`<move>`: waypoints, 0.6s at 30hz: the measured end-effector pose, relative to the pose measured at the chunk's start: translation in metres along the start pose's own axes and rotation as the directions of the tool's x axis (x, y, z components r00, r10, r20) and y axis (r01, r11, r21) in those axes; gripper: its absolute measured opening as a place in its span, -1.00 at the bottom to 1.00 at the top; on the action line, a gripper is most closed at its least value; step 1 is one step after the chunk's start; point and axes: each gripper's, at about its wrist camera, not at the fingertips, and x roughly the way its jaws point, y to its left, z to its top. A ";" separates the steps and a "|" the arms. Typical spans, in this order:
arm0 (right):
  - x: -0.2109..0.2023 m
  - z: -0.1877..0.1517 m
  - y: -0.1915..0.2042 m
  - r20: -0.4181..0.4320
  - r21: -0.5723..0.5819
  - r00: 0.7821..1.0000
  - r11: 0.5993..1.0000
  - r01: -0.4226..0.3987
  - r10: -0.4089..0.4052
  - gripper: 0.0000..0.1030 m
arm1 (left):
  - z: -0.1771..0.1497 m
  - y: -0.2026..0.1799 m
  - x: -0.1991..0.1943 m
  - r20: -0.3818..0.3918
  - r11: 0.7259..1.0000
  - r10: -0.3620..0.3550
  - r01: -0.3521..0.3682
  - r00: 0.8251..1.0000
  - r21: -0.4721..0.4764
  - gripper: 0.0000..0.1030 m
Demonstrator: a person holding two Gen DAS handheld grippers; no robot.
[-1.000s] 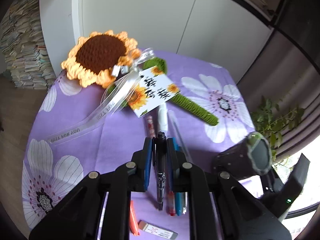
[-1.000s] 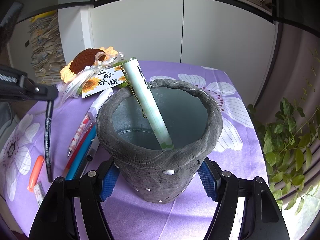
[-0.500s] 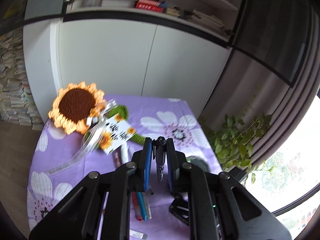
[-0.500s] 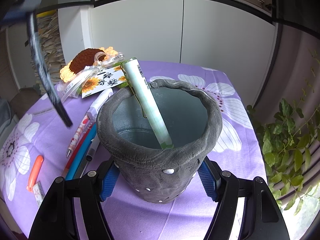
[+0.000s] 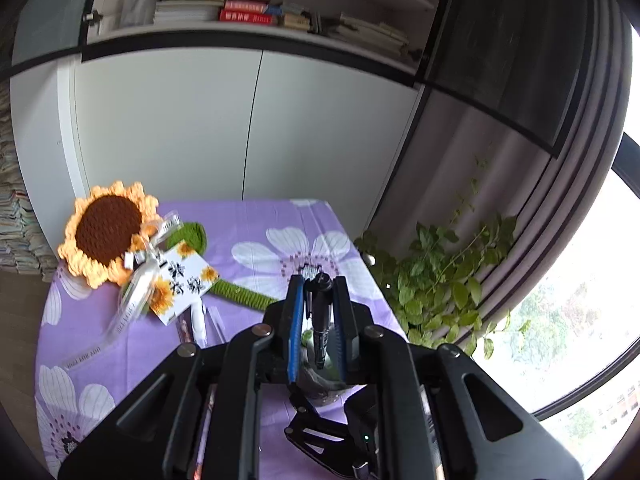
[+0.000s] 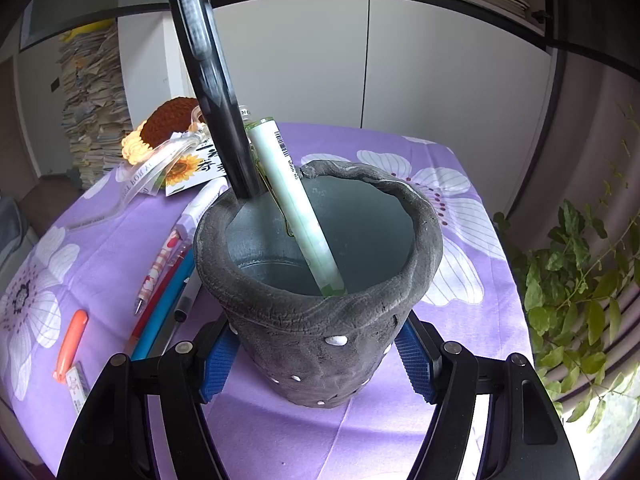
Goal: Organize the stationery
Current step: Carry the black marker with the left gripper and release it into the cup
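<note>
My left gripper [image 5: 318, 292] is shut on a black pen [image 5: 322, 320], which hangs tip-down between the blue pads. In the right wrist view the black pen [image 6: 208, 80] slants down from the top left. Its lower end meets the far left rim of the grey pot [image 6: 320, 320], and I cannot tell whether the tip is inside. My right gripper [image 6: 316, 356] is shut on the pot's lower sides. A pale green pen [image 6: 296, 208] leans inside the pot. Below the left gripper's fingers the pot [image 5: 320, 384] shows only in part.
Several pens [image 6: 160, 280], a white pen [image 6: 202, 204], an orange piece [image 6: 72, 340] and a small eraser [image 6: 76, 388] lie left of the pot on the purple flowered cloth [image 6: 460, 280]. A crochet sunflower [image 5: 108, 232] with a card [image 5: 180, 284] lies at the back left. A leafy plant [image 5: 440, 272] stands past the table's right edge.
My left gripper has risen with the black pen and swung right, over the pot. The pen's tip went from the table's left side to the pot's rim. The right gripper and pot kept still.
</note>
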 end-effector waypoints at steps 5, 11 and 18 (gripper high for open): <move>0.000 0.000 0.000 0.000 0.000 1.000 1.000 0.001 -0.001 0.41 | -0.013 0.005 0.025 -0.093 1.000 0.006 -0.007 0.996 -0.009 -0.76; 0.000 0.000 0.000 0.000 0.000 1.000 1.000 0.001 -0.001 0.41 | -0.025 0.008 0.039 -0.168 1.000 -0.001 -0.003 0.986 -0.024 -0.75; 0.000 0.000 0.000 0.000 0.000 1.000 1.000 0.001 -0.001 0.41 | -0.023 0.016 0.034 -0.176 0.999 0.005 -0.013 0.984 -0.044 -0.46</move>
